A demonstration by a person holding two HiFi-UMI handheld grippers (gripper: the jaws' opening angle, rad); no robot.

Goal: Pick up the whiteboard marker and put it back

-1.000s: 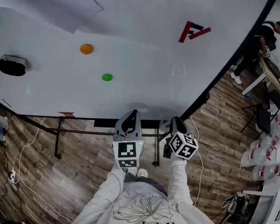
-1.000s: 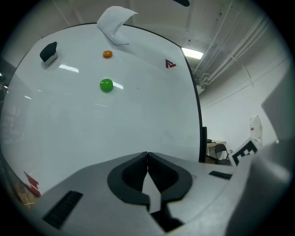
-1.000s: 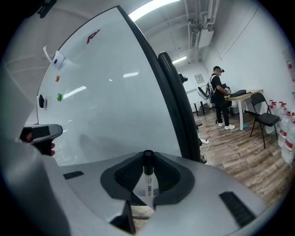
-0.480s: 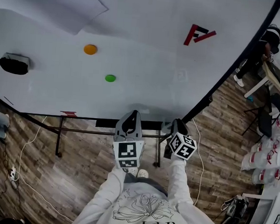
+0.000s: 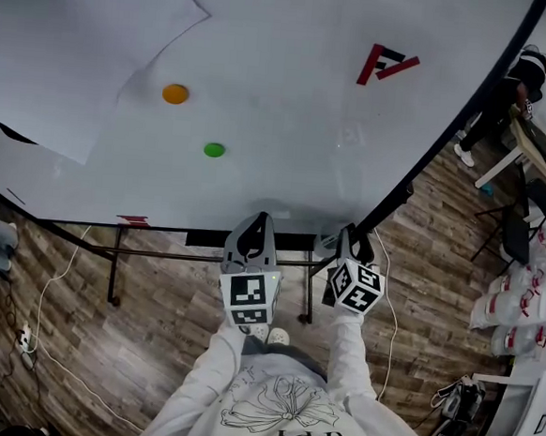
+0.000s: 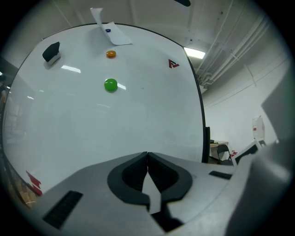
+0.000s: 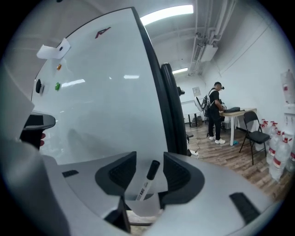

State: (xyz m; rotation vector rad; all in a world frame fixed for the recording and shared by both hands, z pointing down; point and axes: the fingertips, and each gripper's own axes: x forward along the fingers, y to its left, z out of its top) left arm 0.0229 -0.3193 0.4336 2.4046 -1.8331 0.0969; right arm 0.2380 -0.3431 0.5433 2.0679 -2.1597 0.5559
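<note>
The whiteboard marker [image 7: 147, 181], white barrel with a black cap pointing away, lies between the pads of my right gripper [image 7: 150, 173]. The jaws are opening, and there is a gap on each side of the marker. Its lower end rests on a pale ledge at the foot of the whiteboard [image 7: 106, 92]. In the head view the right gripper [image 5: 350, 241] reaches the board's bottom right corner, where the marker is hidden. My left gripper [image 6: 147, 159] is shut on nothing and faces the board; it hovers at the dark tray [image 5: 210, 239] as left gripper [image 5: 256, 224].
On the whiteboard [image 5: 290, 120] are a green magnet [image 5: 213, 149], an orange magnet [image 5: 175, 93], a red-and-black mark [image 5: 384, 63] and a paper sheet [image 5: 70, 46]. A person [image 7: 215, 110] stands at a table [image 7: 239, 112] to the right, with chairs and water bottles [image 5: 520, 307].
The paper sheet at the upper left now spreads lower and hides the black eraser in the head view. The right gripper's marker cube has rolled slightly. The left gripper has stayed put.
</note>
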